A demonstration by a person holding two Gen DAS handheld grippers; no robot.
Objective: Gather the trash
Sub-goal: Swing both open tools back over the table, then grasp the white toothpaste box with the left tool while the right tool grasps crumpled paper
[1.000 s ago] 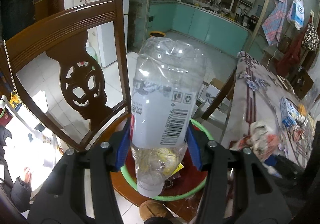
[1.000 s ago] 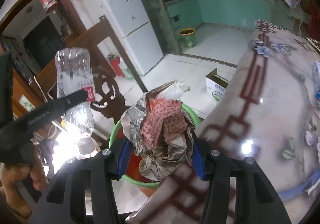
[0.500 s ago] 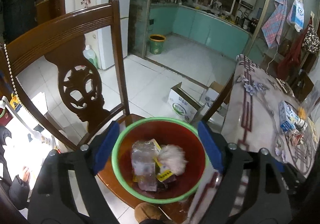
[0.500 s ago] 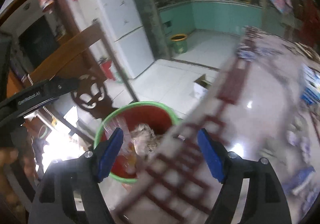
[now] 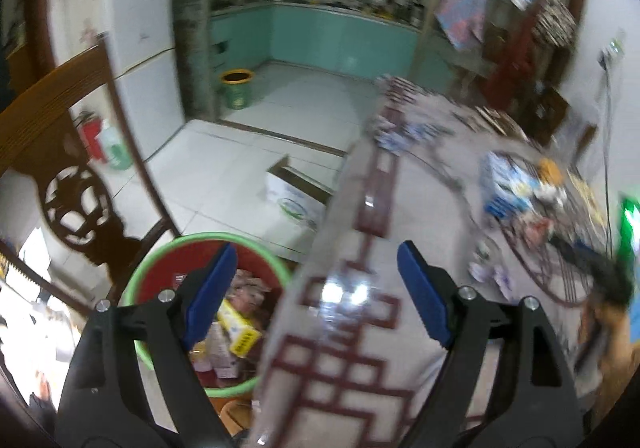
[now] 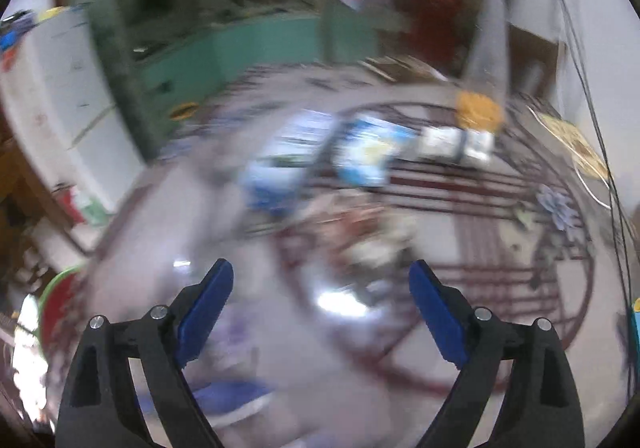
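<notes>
Now both pairs of jaws are opening and nothing is between them. The left gripper (image 5: 316, 290) hangs over the near edge of the desk (image 5: 424, 208), just beside the red basin (image 5: 160, 272) on a wooden chair (image 5: 52, 120); the basin holds trash and stands low at that edge, probably so things drop in easily. The right gripper (image 6: 320, 298) points at the middle of the desk, where blurred wrappers (image 6: 360, 236) and blue-white packs (image 6: 360, 156) lie, likely the next pieces to collect.

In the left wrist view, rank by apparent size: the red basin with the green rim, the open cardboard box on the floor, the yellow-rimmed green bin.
1. Red basin, partly hidden by the gripper
2. Cardboard box
3. Green bin

The basin is nearest and the bin farthest, so true sizes stay unsure.
</notes>
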